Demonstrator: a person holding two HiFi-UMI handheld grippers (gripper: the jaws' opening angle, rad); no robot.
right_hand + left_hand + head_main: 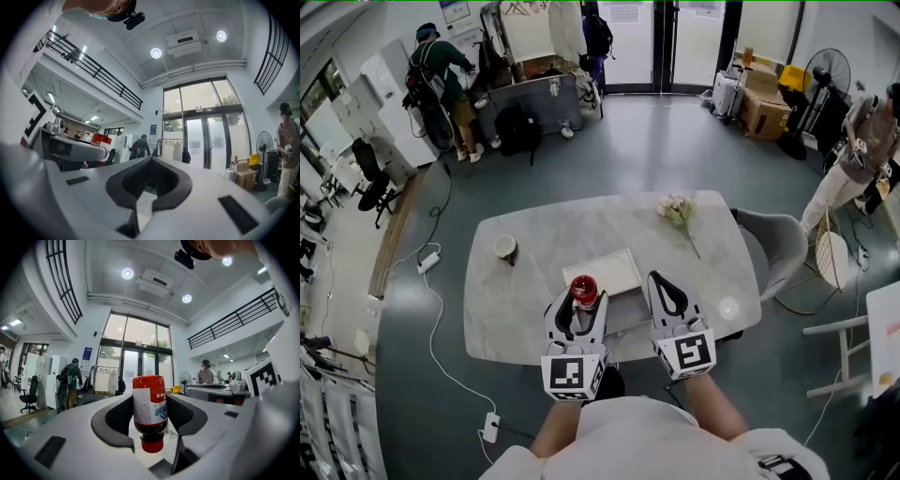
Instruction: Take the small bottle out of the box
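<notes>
My left gripper [582,298] is shut on a small dark bottle [584,291] with a red cap and holds it above the table's near side, just in front of the flat white box [617,270]. In the left gripper view the bottle [149,409] stands between the two fingers with its red cap towards the camera, and the left gripper [150,420] points level across the room. My right gripper [662,286] hovers beside the box's right end. In the right gripper view the right gripper [149,165] is shut with nothing in it.
The pale oval table [525,305] also carries a cup [505,247] at the left and a small bunch of flowers [677,213] at the far right. A grey chair [776,246] stands at the table's right. People stand far off around the room.
</notes>
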